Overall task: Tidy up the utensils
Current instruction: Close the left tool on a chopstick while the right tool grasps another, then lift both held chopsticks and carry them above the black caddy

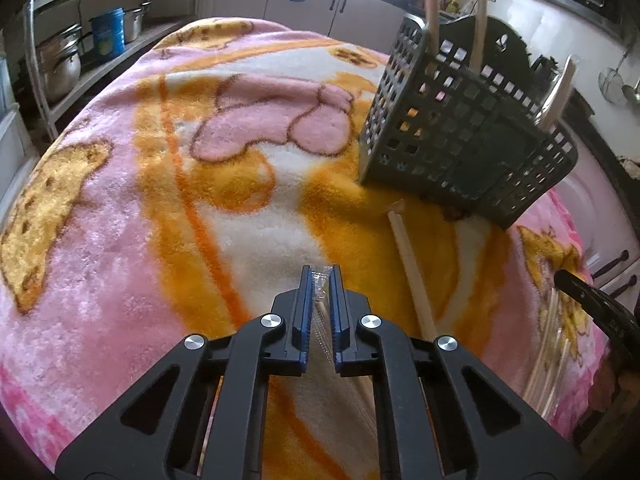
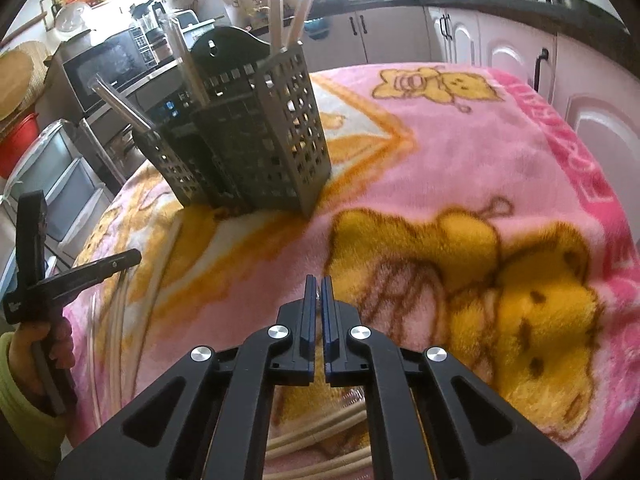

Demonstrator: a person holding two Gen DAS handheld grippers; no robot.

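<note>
A dark grey slotted utensil caddy [image 1: 460, 140] [image 2: 248, 148] stands on a pink and orange blanket [image 1: 160, 200], with several pale wooden sticks [image 1: 431, 0] [image 2: 276, 8] upright in it. My left gripper [image 1: 321, 276] is shut on the crinkled edge of a clear plastic bag [image 1: 320, 294]. My right gripper [image 2: 318, 284] is shut on a thin clear edge of plastic as well. Below it the bag holds pale chopsticks [image 2: 320, 436]. One loose wooden stick [image 1: 412, 272] lies on the blanket between my left gripper and the caddy.
Kitchen cabinets [image 2: 500, 52] and a counter ring the table. Pots [image 1: 60, 64] sit on a shelf at the left, and a microwave [image 2: 108, 64] stands behind the caddy. The person's hand [image 2: 52, 340] holds the left gripper at the table's edge.
</note>
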